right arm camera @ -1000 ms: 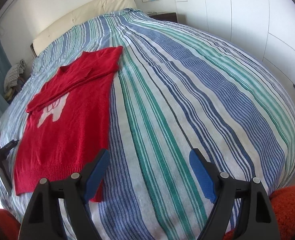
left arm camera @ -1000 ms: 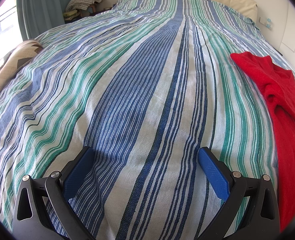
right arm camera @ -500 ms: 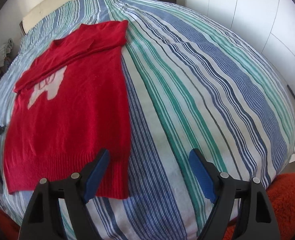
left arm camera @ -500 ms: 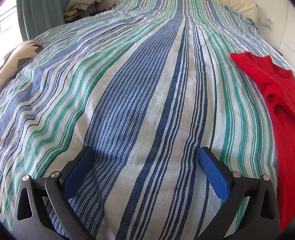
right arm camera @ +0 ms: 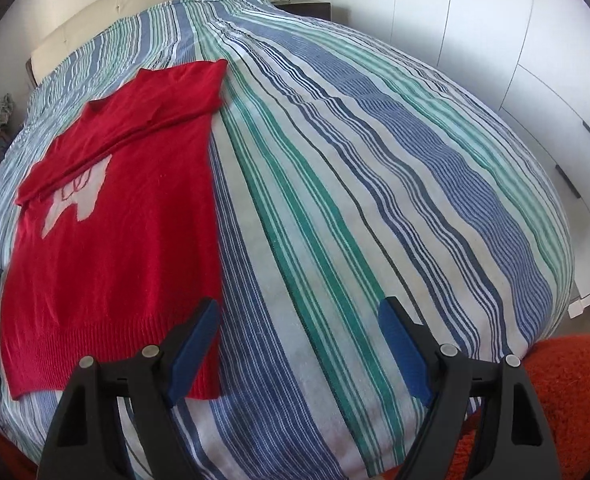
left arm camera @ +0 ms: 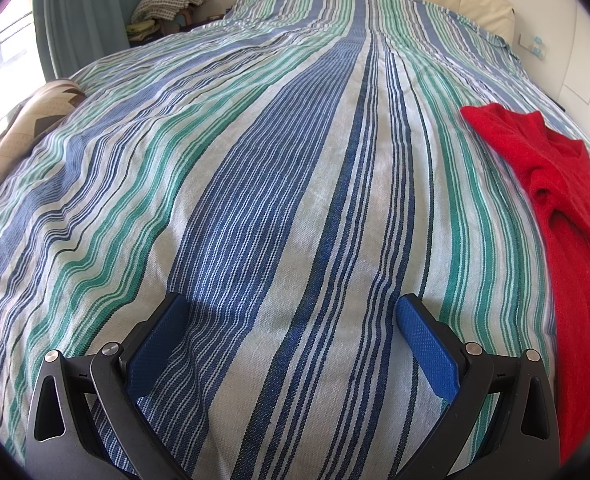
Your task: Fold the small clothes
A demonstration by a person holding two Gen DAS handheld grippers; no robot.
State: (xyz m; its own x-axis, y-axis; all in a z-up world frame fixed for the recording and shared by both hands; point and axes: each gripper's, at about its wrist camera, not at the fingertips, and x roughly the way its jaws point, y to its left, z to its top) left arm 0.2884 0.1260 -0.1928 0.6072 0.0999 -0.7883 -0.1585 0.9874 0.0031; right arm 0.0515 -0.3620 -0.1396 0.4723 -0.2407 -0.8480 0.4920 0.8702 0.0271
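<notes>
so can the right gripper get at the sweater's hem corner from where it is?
Probably yes. The right gripper is open, its left finger already over the red sweater hem corner, nothing lying between.

Red sweater (right arm camera: 123,248) flat on bedspread (right arm camera: 335,200)

Left gripper (left arm camera: 289,322) spread wide, red sweater (left arm camera: 567,216) right

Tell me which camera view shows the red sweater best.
The right wrist view: the red sweater lies almost whole on the striped bedspread, its white design and ribbed hem visible. The left wrist view catches only one bunched side of it at the frame's right edge.
</notes>
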